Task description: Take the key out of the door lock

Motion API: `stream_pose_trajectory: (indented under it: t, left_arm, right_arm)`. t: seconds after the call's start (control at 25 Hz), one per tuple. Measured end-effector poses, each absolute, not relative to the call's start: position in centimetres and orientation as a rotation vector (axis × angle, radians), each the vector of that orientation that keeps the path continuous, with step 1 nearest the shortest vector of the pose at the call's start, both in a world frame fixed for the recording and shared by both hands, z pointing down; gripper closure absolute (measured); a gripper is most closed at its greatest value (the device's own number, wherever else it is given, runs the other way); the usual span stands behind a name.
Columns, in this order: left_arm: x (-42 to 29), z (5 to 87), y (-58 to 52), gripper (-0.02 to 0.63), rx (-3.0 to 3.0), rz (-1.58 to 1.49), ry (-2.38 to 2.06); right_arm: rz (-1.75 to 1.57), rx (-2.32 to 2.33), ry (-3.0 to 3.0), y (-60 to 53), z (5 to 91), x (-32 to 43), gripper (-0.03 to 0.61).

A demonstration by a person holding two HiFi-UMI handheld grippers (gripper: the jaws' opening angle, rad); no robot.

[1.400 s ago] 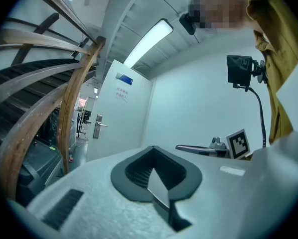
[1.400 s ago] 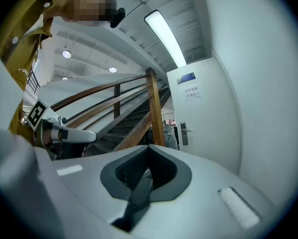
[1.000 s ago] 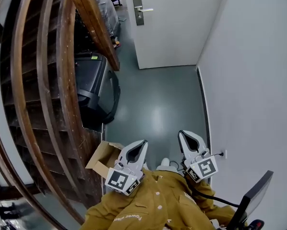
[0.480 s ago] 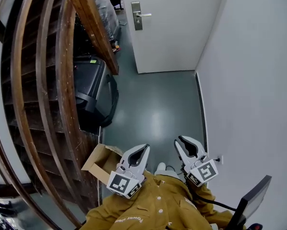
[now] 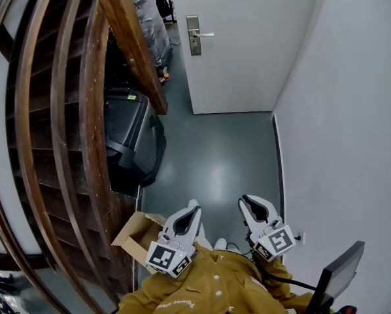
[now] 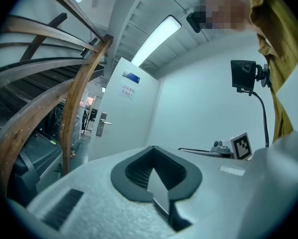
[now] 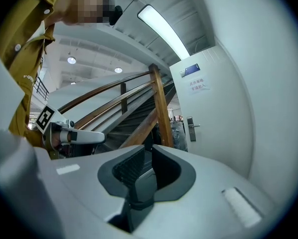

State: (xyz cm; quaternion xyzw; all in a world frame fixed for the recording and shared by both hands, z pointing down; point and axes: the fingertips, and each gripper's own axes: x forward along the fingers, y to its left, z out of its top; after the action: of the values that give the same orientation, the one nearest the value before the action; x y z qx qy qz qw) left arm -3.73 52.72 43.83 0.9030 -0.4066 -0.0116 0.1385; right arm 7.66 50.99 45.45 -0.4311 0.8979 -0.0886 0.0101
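Note:
A white door [image 5: 241, 38] stands at the far end of the corridor, with a metal handle plate and lever [image 5: 195, 34] on its left side. The plate also shows small in the left gripper view [image 6: 102, 124] and the right gripper view [image 7: 191, 128]. No key can be made out at this distance. Both grippers hang low against the person's mustard jacket, far from the door. My left gripper [image 5: 193, 209] is shut with nothing in it, its tips meeting [image 6: 153, 148]. To its right, my right gripper [image 5: 246, 201] is likewise shut and empty [image 7: 149, 147].
A curved wooden stair railing [image 5: 127, 38] runs along the left. Under it sit a black bin-like unit [image 5: 127, 133], an open cardboard box [image 5: 138, 227] and wrapped goods [image 5: 150, 18]. A white wall [image 5: 352, 110] closes the right side, with a socket [image 5: 303, 238] low down. Grey floor [image 5: 215, 156] leads to the door.
The view has shifted a little as the person steps along the corridor, and a shoe now shows between the grippers. Both grippers stay shut, held low.

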Motion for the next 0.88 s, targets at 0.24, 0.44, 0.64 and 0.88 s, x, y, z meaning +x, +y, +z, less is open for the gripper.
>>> stream_pose_trajectory:
  t: [0.24, 0.44, 0.64, 0.88]
  left_arm:
    - [-5.1, 44.7, 43.2, 0.615, 2.592, -0.018, -1.137]
    - [-7.8, 43.8, 34.0, 0.615, 2.62, -0.016, -1.095]
    - [-11.1, 43.3, 26.8, 0.615, 2.62, -0.034, -1.095]
    - [-12.1, 42.8, 20.0, 0.615, 2.611, -0.052, -1.083]
  right_arm:
    - [-0.329, -1.382, 2.804, 41.9, 46.5, 6.3, 0.528]
    - [-0.323, -1.447, 2.764, 32.6, 45.4, 4.3, 0.535]
    - [-0.307, -1.512, 2.732, 25.2, 44.3, 2.5, 0.539]
    - [-0.314, -1.525, 2.73, 18.5, 43.6, 1.4, 0.541]
